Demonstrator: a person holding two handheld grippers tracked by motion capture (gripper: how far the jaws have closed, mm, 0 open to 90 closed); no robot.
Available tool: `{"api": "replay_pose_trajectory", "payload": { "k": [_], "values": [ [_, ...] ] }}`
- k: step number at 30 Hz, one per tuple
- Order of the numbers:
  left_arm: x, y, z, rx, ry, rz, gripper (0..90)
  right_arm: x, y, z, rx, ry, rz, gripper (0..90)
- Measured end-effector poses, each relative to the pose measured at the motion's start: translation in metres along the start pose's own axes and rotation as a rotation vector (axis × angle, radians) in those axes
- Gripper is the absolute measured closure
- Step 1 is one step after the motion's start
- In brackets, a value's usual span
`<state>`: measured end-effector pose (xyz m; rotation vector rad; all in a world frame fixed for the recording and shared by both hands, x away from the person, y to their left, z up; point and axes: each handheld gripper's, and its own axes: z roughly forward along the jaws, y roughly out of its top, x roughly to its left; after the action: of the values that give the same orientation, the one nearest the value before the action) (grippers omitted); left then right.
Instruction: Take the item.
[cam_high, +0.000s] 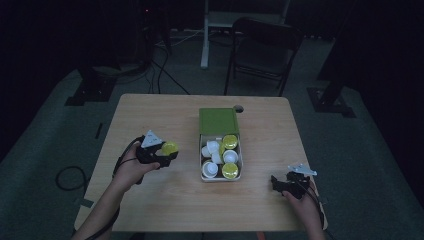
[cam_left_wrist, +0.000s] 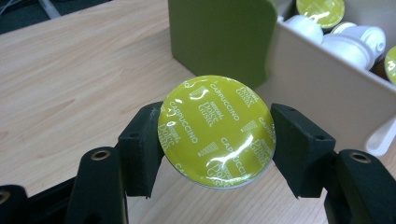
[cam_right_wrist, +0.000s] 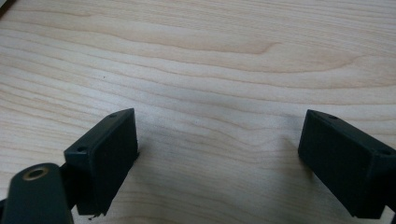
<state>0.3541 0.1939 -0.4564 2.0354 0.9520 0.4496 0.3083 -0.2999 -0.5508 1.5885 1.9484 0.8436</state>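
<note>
My left gripper (cam_high: 167, 150) (cam_left_wrist: 217, 135) is shut on a coffee capsule (cam_left_wrist: 215, 131) (cam_high: 169, 148) with a yellow-green foil lid that reads "Cappuccino". It holds the capsule over the wooden table, to the left of the capsule box (cam_high: 221, 176) (cam_left_wrist: 322, 88). That box has a green flap (cam_high: 218, 120) (cam_left_wrist: 219, 37) standing open and holds several white and yellow-green capsules (cam_high: 230, 141) (cam_left_wrist: 355, 39). Near the table's front right my right gripper (cam_high: 280, 184) (cam_right_wrist: 219, 154) rests open, with only bare wood between its jaws.
The wooden table (cam_high: 160, 115) has free room to the left and right of the box. A dark folding chair (cam_high: 262, 50) and a white stand (cam_high: 206, 35) are beyond the far edge. Cables (cam_high: 70, 177) lie on the floor at left.
</note>
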Motion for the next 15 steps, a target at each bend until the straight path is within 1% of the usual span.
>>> {"api": "replay_pose_trajectory", "payload": {
  "k": [2,4,7,8,10,15],
  "values": [
    [0.002,-0.004,-0.002,0.000,0.007,-0.008,38.8,0.000,0.000,0.000,0.000,0.000,0.000,11.4],
    [0.005,-0.009,-0.003,0.005,0.006,-0.019,38.8,0.000,0.000,0.000,0.000,0.000,0.000,11.4],
    [0.008,-0.016,-0.004,-0.008,0.012,-0.026,38.7,0.000,0.000,0.000,0.000,0.000,0.000,11.4],
    [0.009,-0.018,-0.003,-0.013,0.011,-0.035,38.7,0.000,0.000,0.000,0.000,0.000,0.000,11.4],
    [0.011,-0.023,-0.003,-0.007,0.019,-0.027,38.7,0.000,0.000,0.000,0.000,0.000,0.000,11.4],
    [0.014,-0.033,-0.004,-0.002,0.025,-0.043,38.7,0.000,0.000,0.000,0.000,0.000,0.000,11.4]
  ]
}}
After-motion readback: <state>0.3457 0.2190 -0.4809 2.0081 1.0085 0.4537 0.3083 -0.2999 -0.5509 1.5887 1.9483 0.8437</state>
